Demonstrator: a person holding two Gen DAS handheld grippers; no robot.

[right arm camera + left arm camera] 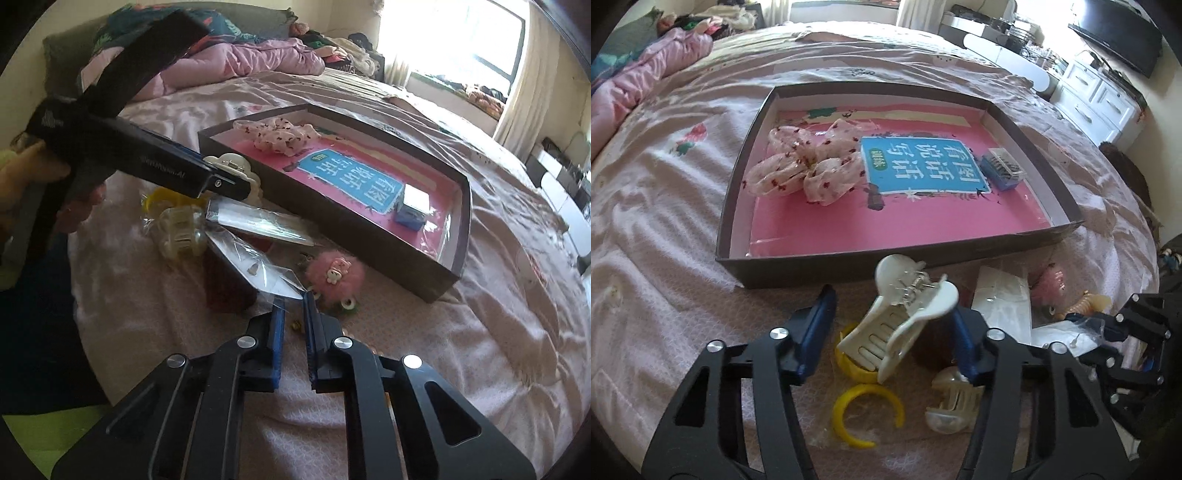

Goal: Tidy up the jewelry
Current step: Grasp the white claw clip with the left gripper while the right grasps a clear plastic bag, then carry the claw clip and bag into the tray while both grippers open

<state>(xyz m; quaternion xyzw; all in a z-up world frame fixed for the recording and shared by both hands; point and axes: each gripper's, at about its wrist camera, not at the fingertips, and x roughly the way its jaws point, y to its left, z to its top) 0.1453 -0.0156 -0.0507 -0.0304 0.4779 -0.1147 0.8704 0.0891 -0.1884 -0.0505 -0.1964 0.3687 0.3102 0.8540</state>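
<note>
A dark shallow box [798, 267] with a pink lining lies on the bed and holds a spotted fabric bow [805, 168] and a small blue box [1003, 168]. My left gripper [892, 306] is open, with a white claw clip [905, 317] tilted between its fingers, touching the right finger, just short of the box's near wall. Yellow bangles [866, 415] and a cream claw clip [955, 402] lie under it. My right gripper [293, 302] is slightly open and empty, its tips at a clear earring packet [258, 269] beside a pink fluffy charm [334, 271].
A dark red item [225, 284] and a silver card [255, 221] lie among the loose pieces. The box [458, 236] sits mid-bed. A pink quilt [236, 62] is piled at the headboard. White drawers [1097, 99] stand beside the bed.
</note>
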